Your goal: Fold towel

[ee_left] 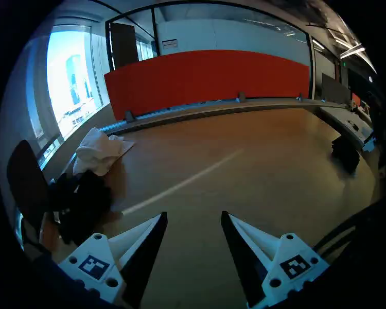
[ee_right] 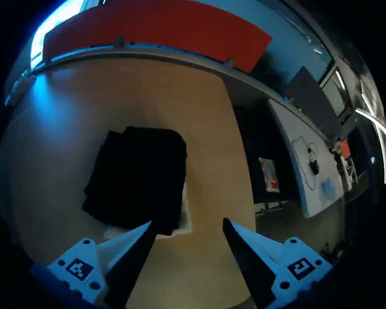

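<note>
In the right gripper view a folded black towel (ee_right: 136,177) lies flat on the wooden table (ee_right: 64,139), with a white cloth edge (ee_right: 185,219) peeking out beneath its near corner. My right gripper (ee_right: 188,229) hovers open just in front of it, nothing between its fingers. In the left gripper view my left gripper (ee_left: 193,221) is open over bare table (ee_left: 234,170). A crumpled white towel (ee_left: 98,149) and a heap of dark cloth (ee_left: 85,203) lie at the left. A small dark folded stack (ee_left: 346,152) sits far right.
A red partition (ee_left: 208,80) runs along the table's far edge, with a bright window (ee_left: 72,85) to its left. A dark chair back (ee_left: 25,180) stands at the left. Beyond the table's right edge sits a white desk (ee_right: 306,170) with cables.
</note>
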